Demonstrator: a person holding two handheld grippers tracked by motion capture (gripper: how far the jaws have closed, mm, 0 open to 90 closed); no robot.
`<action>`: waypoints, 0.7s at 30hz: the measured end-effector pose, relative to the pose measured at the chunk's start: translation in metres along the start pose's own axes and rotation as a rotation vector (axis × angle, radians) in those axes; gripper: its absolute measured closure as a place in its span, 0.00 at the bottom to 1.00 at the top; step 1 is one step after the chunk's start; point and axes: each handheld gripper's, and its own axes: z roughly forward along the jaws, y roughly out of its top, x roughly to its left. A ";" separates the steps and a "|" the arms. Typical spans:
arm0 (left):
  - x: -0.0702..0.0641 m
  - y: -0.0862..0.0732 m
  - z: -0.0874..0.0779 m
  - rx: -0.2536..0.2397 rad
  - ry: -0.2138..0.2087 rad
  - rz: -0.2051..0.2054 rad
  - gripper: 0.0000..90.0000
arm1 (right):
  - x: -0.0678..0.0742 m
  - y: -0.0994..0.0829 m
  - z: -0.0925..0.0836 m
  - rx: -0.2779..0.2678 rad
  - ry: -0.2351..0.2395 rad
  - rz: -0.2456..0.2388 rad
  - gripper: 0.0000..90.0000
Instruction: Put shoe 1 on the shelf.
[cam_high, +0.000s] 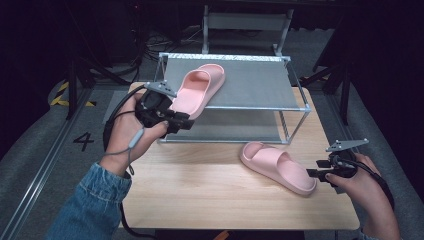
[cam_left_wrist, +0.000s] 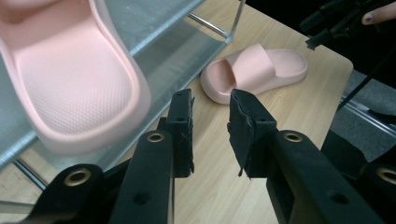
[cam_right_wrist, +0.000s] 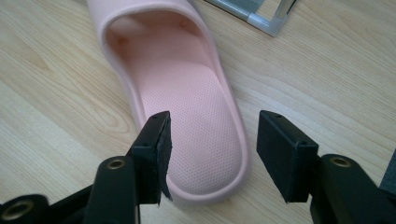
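L tongs (cam_left_wrist: 210, 123) part open, empty, just beside heel of slipper on rack (cam_high: 197, 90), top shelf; R tongs (cam_right_wrist: 212, 154) wide open astride heel of 2nd slipper (cam_right_wrist: 187, 98) on surface (cam_high: 200, 190) in front of rack (cam_high: 295, 107), pads not touching

Both slippers read pale pink to me: one on the rack (cam_high: 199, 89), one on the table (cam_high: 280, 167), each insole stippled with fine dots. Rack (cam_high: 299, 106): silvery frame, flat grey shelves. Table (cam_high: 200, 190): light wood grain. Both grippers, left (cam_high: 182, 121) and right (cam_high: 312, 173), black, with brass-coloured rivets. My sleeve (cam_high: 90, 210): blue denim.
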 end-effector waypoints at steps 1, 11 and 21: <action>0.000 0.000 0.000 0.000 0.000 0.000 0.80 | 0.000 0.000 0.000 0.000 0.000 0.000 0.51; 0.021 -0.033 0.009 -0.050 -0.005 -0.060 0.89 | 0.010 0.004 -0.004 -0.017 0.023 -0.026 0.50; 0.042 -0.045 0.016 -0.103 0.025 -0.092 1.00 | 0.009 0.004 -0.002 -0.021 0.030 -0.026 0.51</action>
